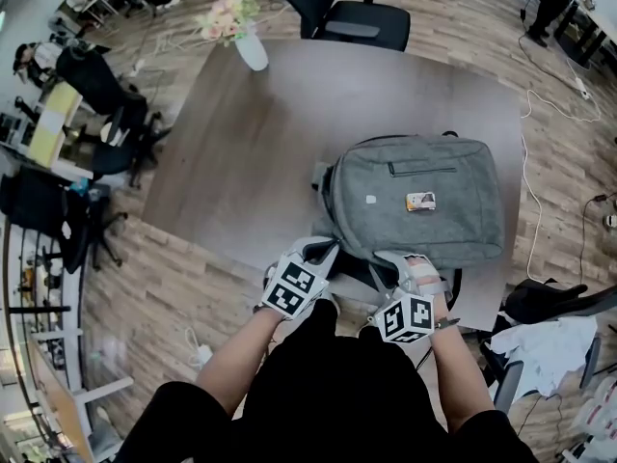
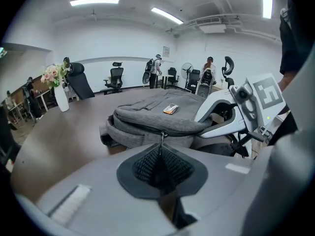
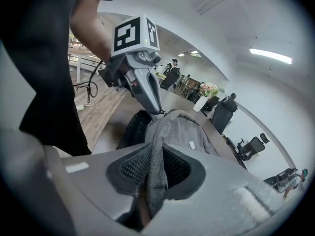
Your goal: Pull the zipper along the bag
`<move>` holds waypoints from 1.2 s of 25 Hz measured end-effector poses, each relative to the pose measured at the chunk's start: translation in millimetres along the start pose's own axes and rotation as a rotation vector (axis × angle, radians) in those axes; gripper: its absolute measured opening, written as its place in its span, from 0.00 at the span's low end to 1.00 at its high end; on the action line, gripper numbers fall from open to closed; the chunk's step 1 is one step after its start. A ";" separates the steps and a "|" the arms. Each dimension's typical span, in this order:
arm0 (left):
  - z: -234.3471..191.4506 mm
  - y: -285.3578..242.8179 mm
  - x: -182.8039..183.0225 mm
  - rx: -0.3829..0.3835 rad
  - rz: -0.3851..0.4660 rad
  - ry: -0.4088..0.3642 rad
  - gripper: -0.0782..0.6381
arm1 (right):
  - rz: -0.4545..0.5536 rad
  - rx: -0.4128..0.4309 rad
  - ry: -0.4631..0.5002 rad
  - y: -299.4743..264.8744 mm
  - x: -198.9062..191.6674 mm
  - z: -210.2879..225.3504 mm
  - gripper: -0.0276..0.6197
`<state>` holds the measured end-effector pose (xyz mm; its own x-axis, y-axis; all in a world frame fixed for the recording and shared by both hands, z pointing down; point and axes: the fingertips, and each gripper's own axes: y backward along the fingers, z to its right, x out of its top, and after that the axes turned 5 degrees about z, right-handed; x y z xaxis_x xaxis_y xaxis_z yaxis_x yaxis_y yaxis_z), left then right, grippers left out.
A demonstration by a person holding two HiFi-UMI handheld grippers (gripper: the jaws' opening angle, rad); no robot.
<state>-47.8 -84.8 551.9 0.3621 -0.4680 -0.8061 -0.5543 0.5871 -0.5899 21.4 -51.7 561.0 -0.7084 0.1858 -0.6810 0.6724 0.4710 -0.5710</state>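
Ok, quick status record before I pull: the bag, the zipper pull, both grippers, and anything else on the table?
bag: grey backpack, lying flat near the table's near edge
zipper pull: on the backpack's near side, running down into the left jaws
left gripper: jaws shut on the zipper pull
right gripper: jaws shut on a fold of the backpack's grey fabric
also on table: white vase of flowers, far corner, apart from the backpack

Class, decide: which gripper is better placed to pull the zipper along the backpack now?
Left. The left gripper is shut on the zipper pull. The right gripper only pinches a fold of the backpack, bracing it.
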 end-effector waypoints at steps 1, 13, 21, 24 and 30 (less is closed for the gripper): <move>0.1 0.0 -1.1 -0.001 -0.004 0.006 0.15 | 0.003 0.011 0.011 4.1 -2.0 -2.6 0.14; -10.1 -9.0 -2.6 -0.045 -0.032 0.025 0.15 | 0.047 0.187 0.170 50.5 -22.3 -24.9 0.14; 2.8 -10.5 -0.7 -0.039 -0.038 -0.052 0.14 | 0.166 0.200 -0.326 57.9 1.0 -5.1 0.31; 5.5 -9.9 0.0 -0.034 -0.029 -0.063 0.14 | 0.233 0.081 -0.535 42.6 27.7 21.3 0.38; -4.6 -18.2 6.8 0.001 -0.011 -0.113 0.14 | 0.049 0.075 -0.823 -17.3 23.4 20.1 0.42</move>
<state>-38.6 -101.8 557.3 0.4506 -0.3966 -0.7998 -0.5492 0.5831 -0.5986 -2.5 -72.8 545.7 -0.3137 -0.5002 -0.8071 0.7316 0.4145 -0.5412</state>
